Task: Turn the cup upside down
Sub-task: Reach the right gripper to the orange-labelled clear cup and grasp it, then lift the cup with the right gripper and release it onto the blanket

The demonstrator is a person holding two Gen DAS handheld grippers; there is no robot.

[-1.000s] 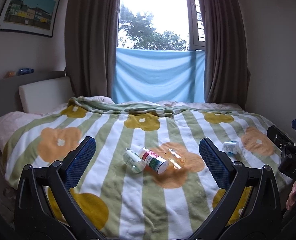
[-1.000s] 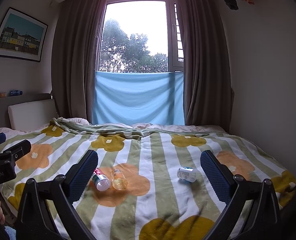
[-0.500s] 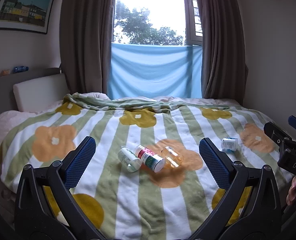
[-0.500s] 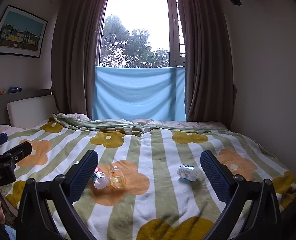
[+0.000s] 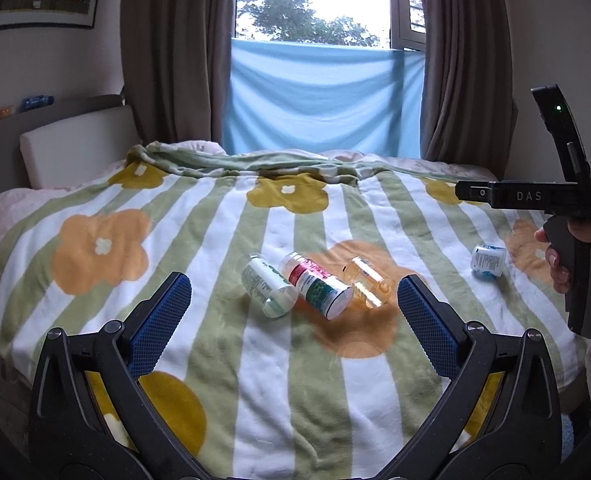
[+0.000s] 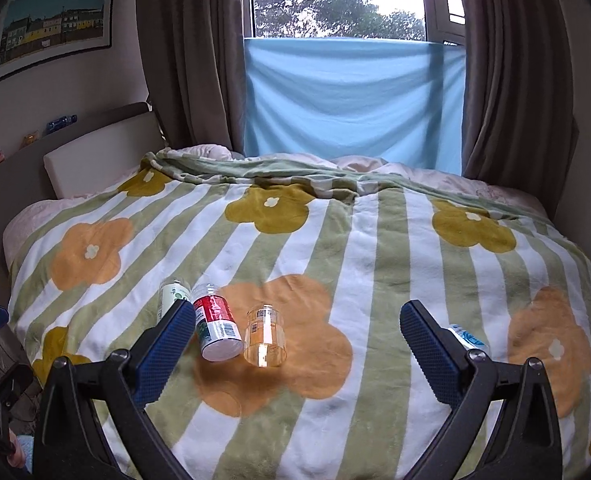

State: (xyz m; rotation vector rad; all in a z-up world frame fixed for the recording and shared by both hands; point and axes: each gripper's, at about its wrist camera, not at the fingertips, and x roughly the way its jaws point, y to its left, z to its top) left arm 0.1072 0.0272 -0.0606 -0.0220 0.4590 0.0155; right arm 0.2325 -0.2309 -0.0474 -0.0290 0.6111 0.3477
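A clear cup [image 5: 368, 282] lies on its side on an orange flower of the striped blanket, open mouth toward me; it also shows in the right wrist view [image 6: 265, 336]. My left gripper [image 5: 294, 322] is open and empty, above the bed short of the cup. My right gripper [image 6: 297, 340] is open and empty, with the cup between and ahead of its fingers. The right gripper's body [image 5: 567, 216] shows at the right of the left wrist view.
A red-and-white bottle [image 6: 215, 330] and a green-labelled bottle [image 5: 267, 284] lie just left of the cup. A small blue-and-white bottle [image 5: 488, 260] lies to the right. The blanket [image 6: 335, 248] covers the bed; a headboard [image 6: 75, 152] is on the left, curtains and window behind.
Both grippers have moved forward and lower toward the bed, so the cup and bottles look nearer. The right gripper has shifted left. Both stay open.
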